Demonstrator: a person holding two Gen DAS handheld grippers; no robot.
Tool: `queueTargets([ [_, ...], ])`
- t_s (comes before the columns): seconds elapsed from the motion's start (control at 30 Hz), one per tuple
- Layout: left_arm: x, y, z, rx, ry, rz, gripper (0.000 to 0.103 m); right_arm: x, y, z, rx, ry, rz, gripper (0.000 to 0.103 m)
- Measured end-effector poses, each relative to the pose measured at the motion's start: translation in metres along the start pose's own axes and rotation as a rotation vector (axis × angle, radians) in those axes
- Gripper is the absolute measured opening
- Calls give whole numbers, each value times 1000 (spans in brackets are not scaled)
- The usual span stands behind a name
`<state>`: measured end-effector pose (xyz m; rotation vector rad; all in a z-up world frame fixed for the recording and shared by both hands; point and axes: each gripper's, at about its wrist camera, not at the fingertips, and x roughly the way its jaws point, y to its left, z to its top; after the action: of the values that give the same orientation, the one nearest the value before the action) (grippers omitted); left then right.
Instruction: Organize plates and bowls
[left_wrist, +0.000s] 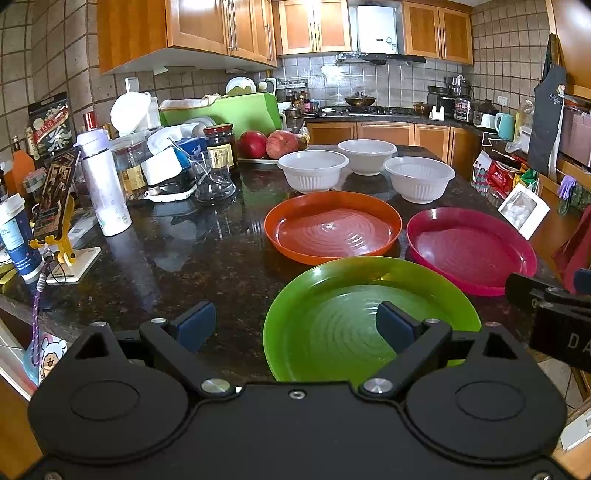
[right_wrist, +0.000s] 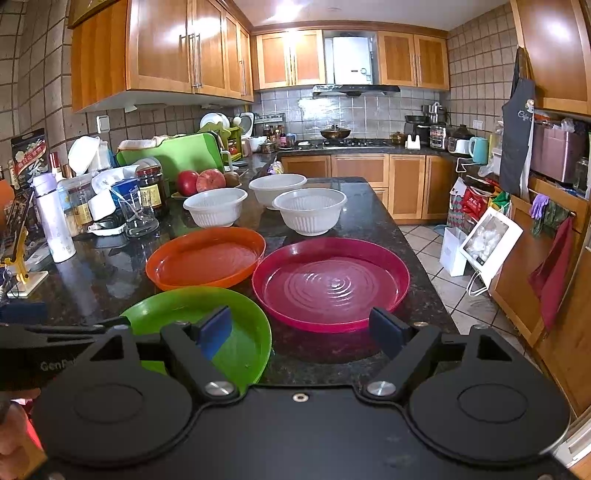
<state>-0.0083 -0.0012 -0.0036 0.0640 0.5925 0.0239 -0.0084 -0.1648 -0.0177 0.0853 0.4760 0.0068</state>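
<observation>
Three plates lie on the dark stone counter: a green plate (left_wrist: 354, 317) (right_wrist: 236, 332) nearest, an orange plate (left_wrist: 332, 227) (right_wrist: 207, 258) behind it, a magenta plate (left_wrist: 471, 251) (right_wrist: 330, 282) to the right. Three white ribbed bowls (left_wrist: 313, 170) (left_wrist: 367, 156) (left_wrist: 419, 177) (right_wrist: 215, 206) (right_wrist: 277, 189) (right_wrist: 310, 210) stand separately behind the plates. My left gripper (left_wrist: 295, 326) is open and empty, above the green plate's left rim. My right gripper (right_wrist: 301, 330) is open and empty, above the counter between the green and magenta plates.
The counter's left side is crowded: white bottle (left_wrist: 105, 184), phone on a yellow stand (left_wrist: 55, 199), dark jar (left_wrist: 220, 144), glass (left_wrist: 214, 177), apples on a tray (left_wrist: 267, 144), green cutting board (left_wrist: 229, 110). The counter's right edge drops to a tiled floor (right_wrist: 436, 251) with bags.
</observation>
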Motion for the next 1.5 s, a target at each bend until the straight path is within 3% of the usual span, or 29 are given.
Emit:
queueTargets([
  [1.5,13,-2,3,10,29,9,93,5,0,2,-22,6,10,86],
])
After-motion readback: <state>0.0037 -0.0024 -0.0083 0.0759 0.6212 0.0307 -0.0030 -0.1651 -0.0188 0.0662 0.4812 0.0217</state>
